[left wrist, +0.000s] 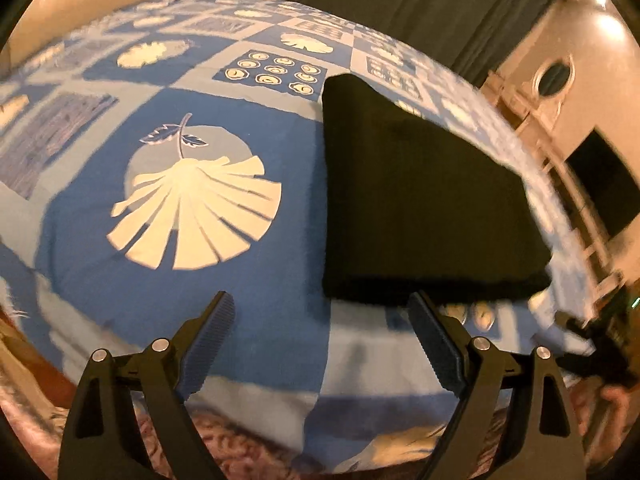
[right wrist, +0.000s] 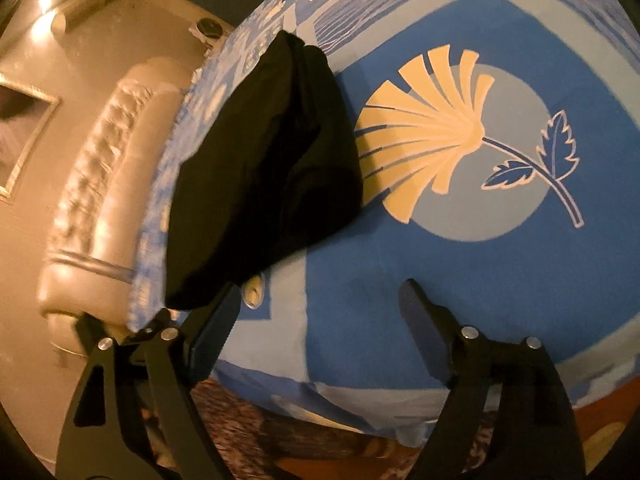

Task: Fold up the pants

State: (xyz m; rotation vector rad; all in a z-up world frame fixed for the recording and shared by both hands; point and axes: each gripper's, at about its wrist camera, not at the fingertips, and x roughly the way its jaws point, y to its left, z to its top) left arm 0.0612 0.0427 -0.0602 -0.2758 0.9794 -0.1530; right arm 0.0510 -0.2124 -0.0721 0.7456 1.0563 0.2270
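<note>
Pants [left wrist: 424, 200], black and folded into a compact flat bundle, lie on the bed's blue patterned bedspread [left wrist: 248, 280] near its edge.

From the left wrist camera, reading left to right: beyond the left finger of the left gripper [left wrist: 322, 308] spreads a large cream fan-shaped flower print [left wrist: 196, 208] with a stem and two leaves, well ahead of the jaws and off to their left. Between the fingers there is only bedspread. The folded bundle sits ahead of the right finger, its near edge just past that fingertip; whether they touch cannot be told. The left jaws are spread wide and grip nothing. Dark curtains [left wrist: 420, 4] hang far beyond the bed.

From the right wrist camera, again left to right: a tufted cream headboard [right wrist: 100, 184] runs far to the left of the jaws. The pants [right wrist: 256, 176] lie ahead of the left finger of the right gripper [right wrist: 320, 292], their near corner just at its tip. The same flower print [right wrist: 432, 136] lies ahead of the jaws and toward the right finger. The right jaws are likewise spread wide, holding nothing, with bare bedspread between the fingers.
</note>
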